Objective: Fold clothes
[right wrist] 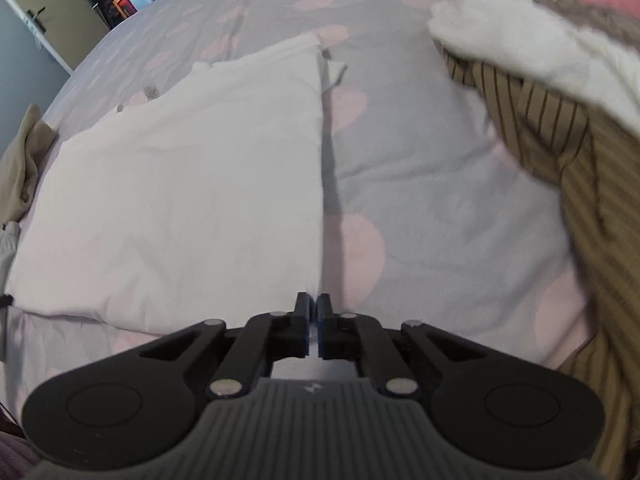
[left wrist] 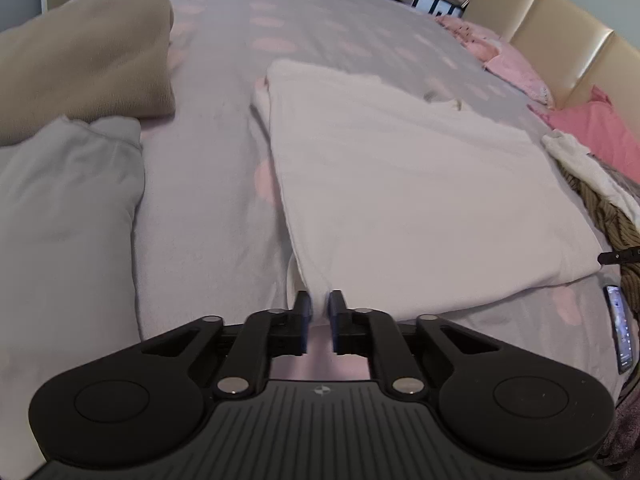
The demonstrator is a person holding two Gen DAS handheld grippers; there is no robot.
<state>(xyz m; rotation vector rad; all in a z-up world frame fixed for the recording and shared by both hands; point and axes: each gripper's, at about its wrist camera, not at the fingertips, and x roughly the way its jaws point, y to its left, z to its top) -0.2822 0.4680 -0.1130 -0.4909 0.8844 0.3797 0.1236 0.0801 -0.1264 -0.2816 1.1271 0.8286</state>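
Observation:
A white garment (left wrist: 400, 184) lies partly folded on the grey bedspread with pink dots (left wrist: 216, 208). My left gripper (left wrist: 319, 304) is shut on the garment's near left corner, cloth pinched between the blue pads. In the right wrist view the same white garment (right wrist: 180, 208) lies left of centre. My right gripper (right wrist: 314, 306) is shut on the garment's near right corner at its straight right edge.
A folded beige garment (left wrist: 84, 52) and a folded grey garment (left wrist: 64, 208) lie at the left. A striped brown garment (right wrist: 560, 152) with a white fluffy one (right wrist: 520, 44) on it lies right. Pink pillows (left wrist: 516, 68) line the headboard. A phone (left wrist: 620, 328) lies near the edge.

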